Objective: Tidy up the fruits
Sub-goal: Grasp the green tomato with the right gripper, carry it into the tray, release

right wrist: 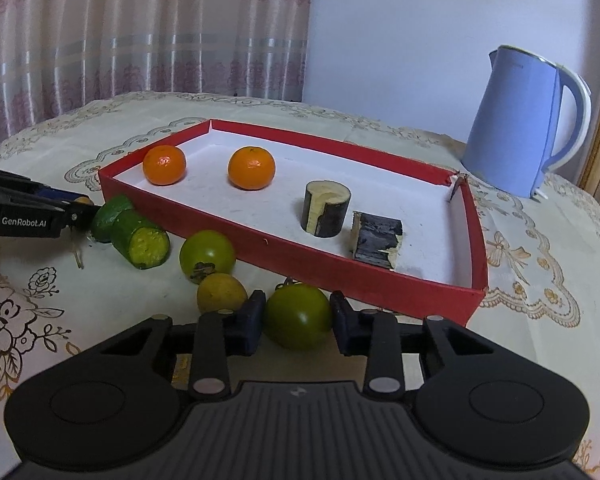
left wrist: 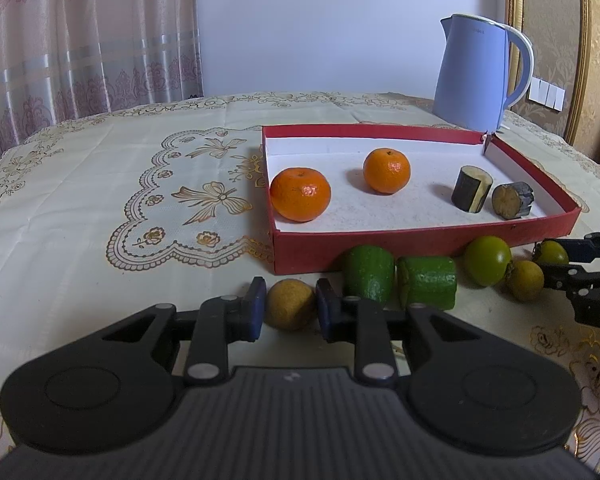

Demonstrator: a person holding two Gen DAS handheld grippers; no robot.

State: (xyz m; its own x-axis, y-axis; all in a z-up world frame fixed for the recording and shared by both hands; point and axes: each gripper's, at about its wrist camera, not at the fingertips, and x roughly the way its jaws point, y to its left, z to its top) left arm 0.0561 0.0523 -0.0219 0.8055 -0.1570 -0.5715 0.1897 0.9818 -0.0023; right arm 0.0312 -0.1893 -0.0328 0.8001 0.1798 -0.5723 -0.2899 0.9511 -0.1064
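Left wrist view: the left tongs (left wrist: pixel 290 308) are clamped on a small brown fruit (left wrist: pixel 290 309) on the table (left wrist: pixel 80 216), just before the red tray (left wrist: pixel 420 242). Judged: lift straight up to clear the tray's near wall, then set it apart from the oranges (left wrist: pixel 300 194).

Right wrist view: the right tongs (right wrist: pixel 298 316) grip a green fruit (right wrist: pixel 298 316) beside the tray's wall. A yellow fruit (right wrist: pixel 221 292) sits close by; raise gently so it isn't nudged.
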